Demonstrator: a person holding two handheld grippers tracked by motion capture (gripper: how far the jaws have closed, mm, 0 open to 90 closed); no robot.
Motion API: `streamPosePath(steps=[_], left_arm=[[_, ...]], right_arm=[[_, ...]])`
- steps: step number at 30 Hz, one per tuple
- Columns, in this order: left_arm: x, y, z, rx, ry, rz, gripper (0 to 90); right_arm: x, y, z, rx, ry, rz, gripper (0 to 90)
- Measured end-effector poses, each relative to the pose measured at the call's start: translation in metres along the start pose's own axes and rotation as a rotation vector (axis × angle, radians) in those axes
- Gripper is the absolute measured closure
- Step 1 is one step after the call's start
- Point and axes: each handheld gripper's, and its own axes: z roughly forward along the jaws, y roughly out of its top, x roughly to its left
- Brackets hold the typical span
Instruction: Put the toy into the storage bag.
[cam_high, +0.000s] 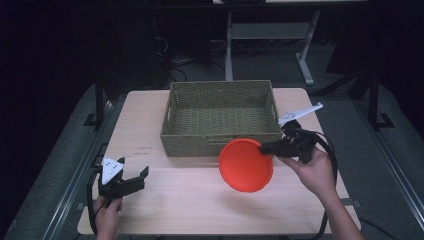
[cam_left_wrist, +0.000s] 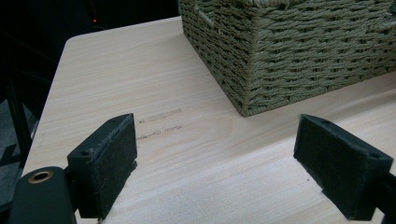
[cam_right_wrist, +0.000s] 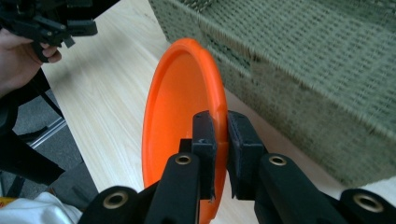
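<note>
At about 8 o'clock on the table (cam_high: 200, 200), the left gripper (cam_high: 137, 181) sits low in the person's left hand (cam_high: 106, 216), near the front left corner. Its jaws stand wide apart with nothing between them; in the left gripper view its pads (cam_left_wrist: 105, 161) frame bare wood, with the basket's near corner up at 1 o'clock.

The basket (cam_high: 220, 142) stands at 12 o'clock on the table, toward the far edge. It is woven, olive-green, rectangular and open-topped, with nothing visible inside.

The plate (cam_high: 246, 165) is orange and round, just right of the table's middle at about 3 o'clock. It is held up off the wood, tilted on edge, and its upper rim overlaps the basket's front wall in the high view. In the right gripper view the plate (cam_right_wrist: 180, 116) stands nearly upright just beside that wall; whether the two touch I cannot tell.

The right gripper (cam_high: 264, 148), in the right hand (cam_high: 312, 172), reaches in from 4 o'clock. Its jaws are clamped together on the plate's right rim, one pad on each face. Its cable (cam_high: 331, 155) loops back past the wrist.
</note>
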Motion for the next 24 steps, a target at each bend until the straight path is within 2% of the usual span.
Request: streamPosePath(steps=[8,12,18,24], left_arm=[[0.002,0.000,0.001,-0.002,-0.001,-0.011,12.8],[0.000,0.000,0.002,-0.005,-0.008,0.004,12.8],[-0.002,0.001,0.002,0.006,-0.013,0.017,12.8],[0.000,0.000,0.004,0.004,-0.013,0.001,12.8]], right_arm=[[-0.003,0.034,-0.012,-0.023,0.016,-0.018,82.4],[-0.008,0.045,-0.016,-0.033,0.009,-0.016,82.4],[-0.022,0.066,-0.024,-0.064,0.007,0.000,82.4],[-0.036,0.083,-0.022,-0.077,0.022,0.037,82.4]])
